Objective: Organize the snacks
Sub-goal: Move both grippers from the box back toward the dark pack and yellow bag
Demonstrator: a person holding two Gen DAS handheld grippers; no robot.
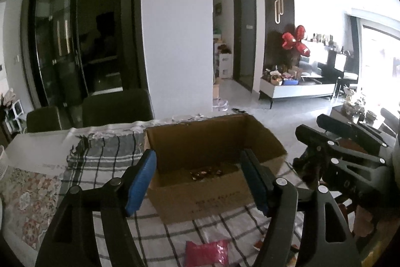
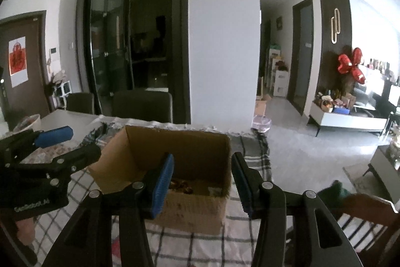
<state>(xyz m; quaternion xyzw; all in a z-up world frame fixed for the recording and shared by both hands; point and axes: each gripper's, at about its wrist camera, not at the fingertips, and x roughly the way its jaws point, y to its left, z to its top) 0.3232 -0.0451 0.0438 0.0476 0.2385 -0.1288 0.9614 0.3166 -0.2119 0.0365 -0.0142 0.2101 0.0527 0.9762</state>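
Observation:
An open cardboard box (image 1: pixel 212 139) stands on the checked tablecloth, with small gold-wrapped snacks (image 1: pixel 205 173) on its floor; it also shows in the right wrist view (image 2: pixel 180 149), snacks (image 2: pixel 182 185) inside. My left gripper (image 1: pixel 197 182) is open and empty, held above the box's near wall. My right gripper (image 2: pixel 203 185) is open and empty, also over the box's near edge. A pink snack packet (image 1: pixel 207 253) lies on the cloth below the left gripper. The right gripper appears at the right of the left wrist view (image 1: pixel 342 139); the left gripper appears at the left of the right wrist view (image 2: pixel 60 144).
The checked cloth (image 1: pixel 105 154) covers a table; a floral mat (image 1: pixel 27 197) lies at its left. Dark chairs (image 2: pixel 142 104) stand behind the table, a white pillar (image 2: pixel 222 41) beyond. A wooden chair (image 2: pixel 370 212) is at the right. Small wrappers (image 1: pixel 260 245) lie near the packet.

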